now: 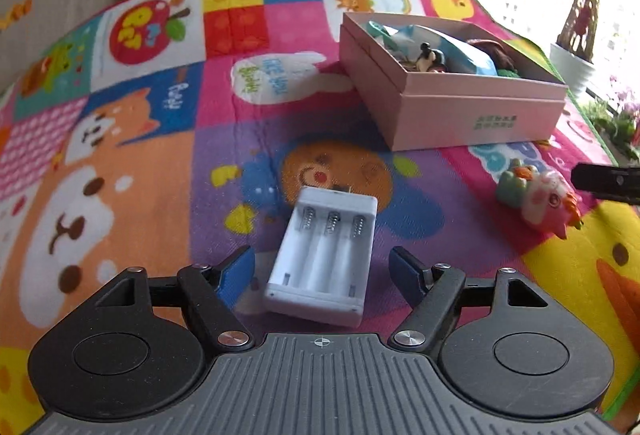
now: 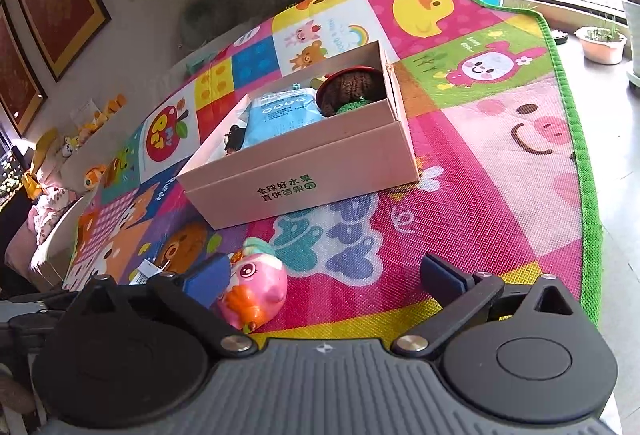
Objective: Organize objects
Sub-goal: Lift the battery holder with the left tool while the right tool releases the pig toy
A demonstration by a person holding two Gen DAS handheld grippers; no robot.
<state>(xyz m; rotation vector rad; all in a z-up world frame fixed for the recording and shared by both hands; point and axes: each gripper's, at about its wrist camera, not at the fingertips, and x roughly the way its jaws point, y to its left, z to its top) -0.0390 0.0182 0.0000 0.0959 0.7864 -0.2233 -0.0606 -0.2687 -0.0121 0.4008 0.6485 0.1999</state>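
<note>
Pink box (image 1: pixel 460 103) on play mat (image 1: pixel 160 163), part-filled: blue packet (image 2: pixel 280 115), knitted toy (image 2: pixel 352 87), small figure (image 1: pixel 430 59) inside; two strays left on mat; white battery holder (image 1: pixel 324 255) lies between released left tongs (image 1: pixel 322 271), untouched; pink squishy toy (image 2: pixel 256 291) at 9 o'clock inside wide-open right tongs (image 2: pixel 326 283), beside left pad; box at 12 o'clock.

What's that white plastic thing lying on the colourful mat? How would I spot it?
Start at the pink box on the play mat, then come toward the left gripper. Between its open blue fingers lies a white battery holder, untouched. It is flat, with three empty slots and metal springs at one end, unlike the pink toy beside it.
</note>
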